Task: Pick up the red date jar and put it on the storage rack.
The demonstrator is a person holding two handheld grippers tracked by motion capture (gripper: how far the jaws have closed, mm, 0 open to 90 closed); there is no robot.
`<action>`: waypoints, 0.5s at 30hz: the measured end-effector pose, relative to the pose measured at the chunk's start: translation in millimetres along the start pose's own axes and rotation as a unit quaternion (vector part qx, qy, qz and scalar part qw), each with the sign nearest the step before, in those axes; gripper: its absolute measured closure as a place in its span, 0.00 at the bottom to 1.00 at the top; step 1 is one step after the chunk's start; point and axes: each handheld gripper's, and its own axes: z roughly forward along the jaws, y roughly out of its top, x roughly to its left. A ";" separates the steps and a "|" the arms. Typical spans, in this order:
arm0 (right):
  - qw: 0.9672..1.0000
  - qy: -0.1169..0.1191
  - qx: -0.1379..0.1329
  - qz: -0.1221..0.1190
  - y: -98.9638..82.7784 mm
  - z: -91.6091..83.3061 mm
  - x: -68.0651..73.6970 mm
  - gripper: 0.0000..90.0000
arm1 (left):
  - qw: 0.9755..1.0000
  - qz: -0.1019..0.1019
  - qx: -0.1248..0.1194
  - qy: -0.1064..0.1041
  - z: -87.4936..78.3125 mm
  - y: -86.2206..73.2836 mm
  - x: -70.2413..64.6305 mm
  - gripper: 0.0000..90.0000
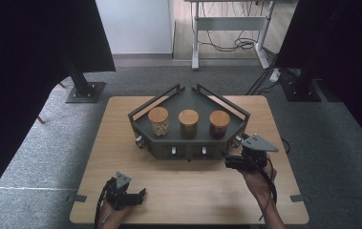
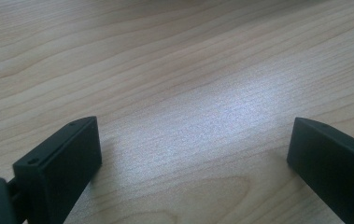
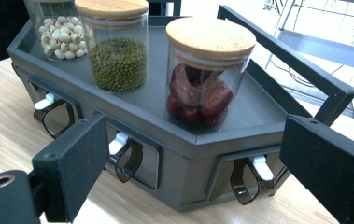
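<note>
Right gripper (image 1: 230, 162) sat at the grey rack's (image 1: 169, 151) front right corner, nearer than the left gripper (image 1: 141, 193). White drawer tab (image 3: 260, 167) lay just ahead, between its jaws, slightly low. Jaws apart, gripping nothing. Red-date jar (image 3: 206, 74) stood above. Left jaws wide, empty over the table (image 2: 174, 70).

Left gripper (image 2: 193, 154) with its two black jaws wide apart at the lower corners of the frame, bare wooden tabletop (image 2: 174, 70) between them

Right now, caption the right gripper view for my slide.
Open right gripper faces a grey rack carrying three wooden-lidded jars.
</note>
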 end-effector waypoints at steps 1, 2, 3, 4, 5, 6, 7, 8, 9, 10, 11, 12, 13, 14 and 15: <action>1.000 0.000 0.001 0.001 -1.0 -0.6 0.2 0.09 | 1.000 0.000 0.000 0.000 0.0 0.0 -0.1 0.03; 1.000 0.001 0.002 0.001 -2.2 -1.3 0.2 0.09 | 1.000 0.000 0.000 0.000 0.0 0.0 -0.1 0.03; 1.000 0.001 0.002 0.001 -3.5 -2.0 0.6 0.09 | 1.000 0.000 0.000 0.000 0.0 0.0 -0.1 0.03; 1.000 0.001 0.003 0.000 -4.7 -2.7 0.6 0.09 | 1.000 0.000 0.000 0.000 -0.1 0.0 -0.1 0.03; 1.000 0.002 0.004 0.001 -5.9 -3.5 0.6 0.09 | 1.000 0.000 0.000 0.000 -0.1 -0.1 -0.2 0.03; 1.000 0.002 0.005 0.000 -7.3 -4.4 0.6 0.09 | 1.000 0.000 0.000 0.000 -0.1 -0.2 -0.4 0.03; 1.000 0.001 0.005 0.000 -8.6 -5.3 0.7 0.09 | 1.000 0.000 0.000 0.000 -0.1 -0.2 -0.4 0.03; 1.000 0.001 0.006 0.000 -9.7 -6.2 0.8 0.09 | 1.000 0.000 0.000 0.000 -0.1 -0.2 -0.4 0.03; 1.000 0.000 0.006 0.001 -10.9 -7.1 0.6 0.09 | 1.000 0.000 0.000 0.000 -0.1 -0.2 -0.4 0.03; 1.000 0.000 0.006 0.000 -12.2 -7.8 0.4 0.09 | 1.000 0.000 0.000 0.000 -0.1 -0.3 -0.4 0.03; 1.000 -0.001 0.006 0.001 -13.1 -8.5 0.3 0.09 | 1.000 0.000 -0.001 0.001 -0.1 -0.4 -0.4 0.03; 1.000 -0.001 0.007 0.001 -14.0 -9.0 0.1 0.09 | 1.000 0.000 -0.001 0.000 -0.1 -0.3 -0.4 0.03; 1.000 -0.001 0.008 0.002 -14.8 -9.5 0.1 0.09 | 1.000 0.000 -0.001 0.001 -0.1 -0.4 -0.5 0.03; 1.000 -0.001 0.009 0.001 -15.9 -9.9 0.2 0.09 | 1.000 0.000 -0.001 0.001 -0.1 -0.4 -0.5 0.03; 1.000 -0.002 0.011 0.000 -16.8 -10.3 0.6 0.09 | 1.000 0.000 -0.001 0.001 -0.1 -0.4 -0.5 0.03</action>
